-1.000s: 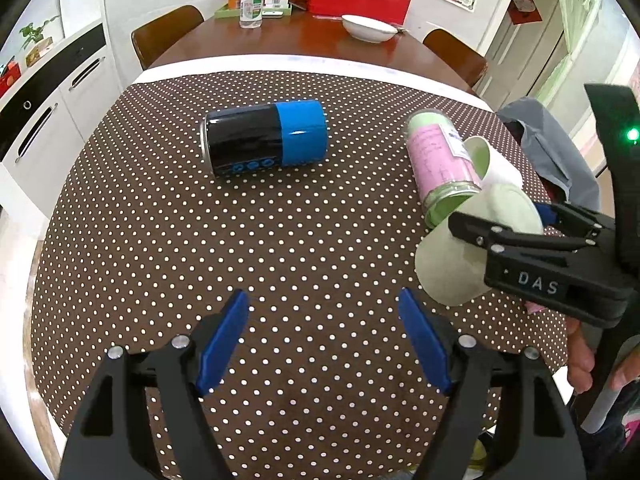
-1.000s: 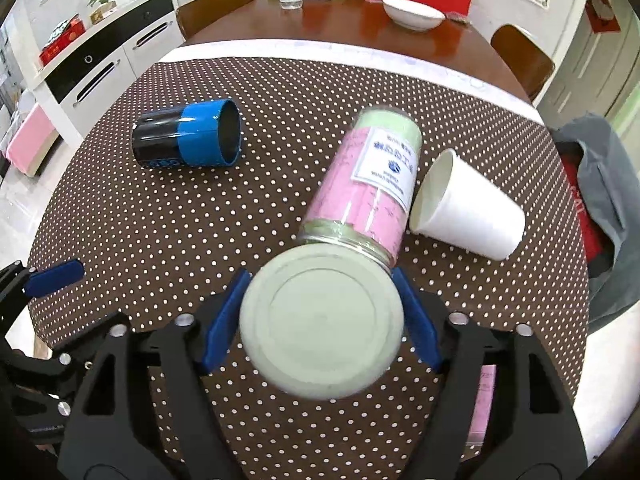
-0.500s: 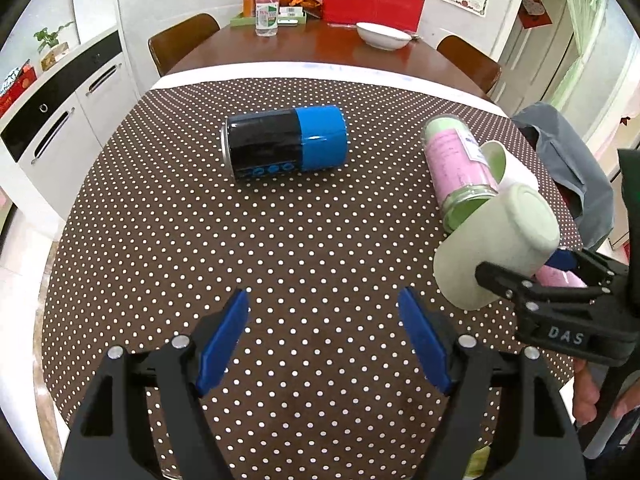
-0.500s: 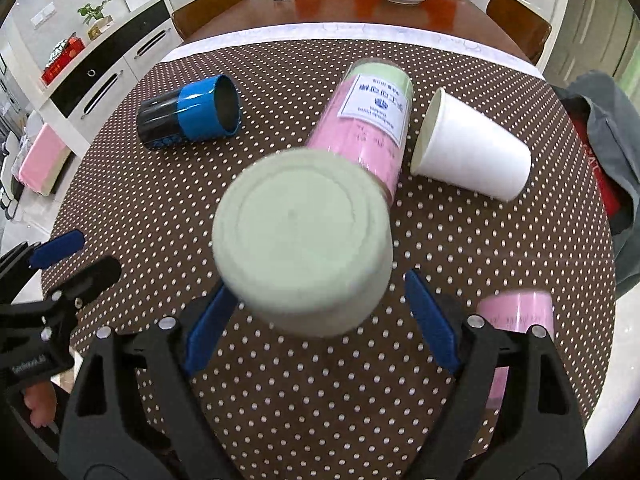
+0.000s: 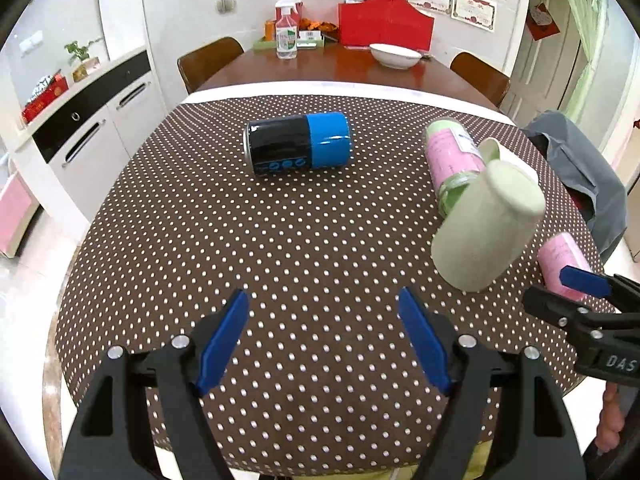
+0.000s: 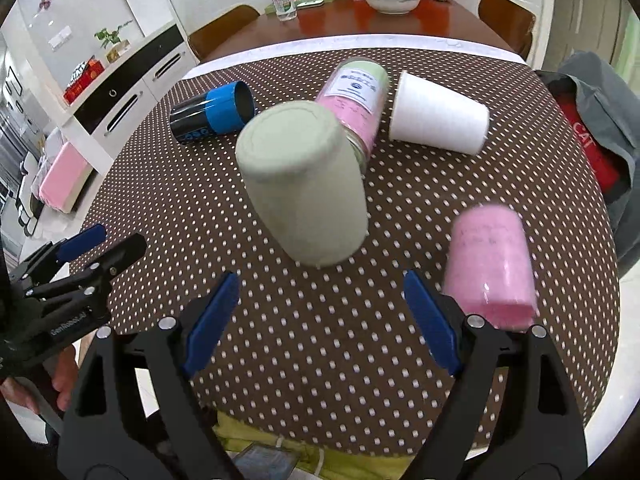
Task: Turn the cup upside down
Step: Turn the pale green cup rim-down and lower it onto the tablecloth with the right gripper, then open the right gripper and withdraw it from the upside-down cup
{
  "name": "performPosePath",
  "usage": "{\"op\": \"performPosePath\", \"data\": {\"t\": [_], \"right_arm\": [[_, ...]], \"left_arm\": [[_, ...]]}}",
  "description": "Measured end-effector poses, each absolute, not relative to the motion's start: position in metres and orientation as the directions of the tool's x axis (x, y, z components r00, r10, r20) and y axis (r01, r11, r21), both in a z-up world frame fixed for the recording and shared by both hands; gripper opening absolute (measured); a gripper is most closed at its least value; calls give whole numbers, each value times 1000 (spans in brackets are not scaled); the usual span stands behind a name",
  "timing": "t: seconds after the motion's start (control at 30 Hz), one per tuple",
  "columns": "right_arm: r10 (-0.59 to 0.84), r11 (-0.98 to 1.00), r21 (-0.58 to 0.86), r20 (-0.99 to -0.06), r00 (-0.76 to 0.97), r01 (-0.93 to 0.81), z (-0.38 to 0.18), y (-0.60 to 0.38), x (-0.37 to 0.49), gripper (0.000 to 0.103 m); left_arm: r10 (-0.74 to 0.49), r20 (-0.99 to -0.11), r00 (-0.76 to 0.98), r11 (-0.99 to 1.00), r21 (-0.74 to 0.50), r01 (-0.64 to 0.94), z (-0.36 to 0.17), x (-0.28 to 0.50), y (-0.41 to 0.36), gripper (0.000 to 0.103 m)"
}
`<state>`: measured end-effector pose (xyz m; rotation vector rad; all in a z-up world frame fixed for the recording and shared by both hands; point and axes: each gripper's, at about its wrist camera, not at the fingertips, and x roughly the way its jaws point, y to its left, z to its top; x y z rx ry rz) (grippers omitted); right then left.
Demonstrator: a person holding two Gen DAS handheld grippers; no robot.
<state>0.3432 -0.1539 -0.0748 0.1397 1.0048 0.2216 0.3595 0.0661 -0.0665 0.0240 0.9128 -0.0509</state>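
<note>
A pale green cup (image 6: 304, 184) stands mouth down on the dotted tablecloth (image 6: 320, 340), base up and slightly tilted; it also shows in the left wrist view (image 5: 486, 226). My right gripper (image 6: 320, 316) is open and empty just behind it, not touching it. My left gripper (image 5: 324, 340) is open and empty over the near middle of the table, left of the cup. A pink cup (image 6: 490, 264) stands mouth down at the right.
A blue and black cup (image 5: 298, 144) lies on its side at the far middle. A pink jar with green lid (image 6: 356, 96) and a white paper cup (image 6: 436, 114) lie on their sides behind the green cup. A grey cloth (image 5: 576, 168) hangs at the right edge.
My right gripper has opened and let go of the green cup, which now stands mouth down on the table. The gripper has drawn back. The left gripper has pulled back and tilted up.
</note>
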Motion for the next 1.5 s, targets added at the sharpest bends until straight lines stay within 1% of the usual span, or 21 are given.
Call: {"op": "performPosePath", "data": {"t": [0.1,0.33,0.47,0.77,1.03,1.27,1.37,1.5], "right_arm": [[256,966,235,-808,531,-108,-76,-165,328,83],[212,972,228,-765,608,-52,-76,-189,285,84],[205,972,232,-744,636,-42,-75,-196,266,85],[234,965,251,-676,699,-81,-63,-205,217,87],[225,969,222,-601,767,-110,-39,-204,185,90],[245,962,238,-539,806,-133,-22,-203,171,92],[244,961,242,-525,815,-132,-16,-204,168,92],[244,961,240,-504,829,-137,-10,-205,163,92]], "left_arm": [[-22,-782,623,998,16,56,-67,345,58,76],[-3,-748,664,999,32,40,-67,304,36,76],[-40,-728,684,998,9,69,-65,281,27,76],[-71,-634,770,995,5,96,-43,227,9,76],[-99,-543,834,994,-10,112,-17,195,3,76],[-118,-494,861,991,-3,134,-2,178,1,76],[-140,-476,868,989,-20,149,5,171,2,76],[-140,-451,882,989,-15,149,11,165,2,76]]}}
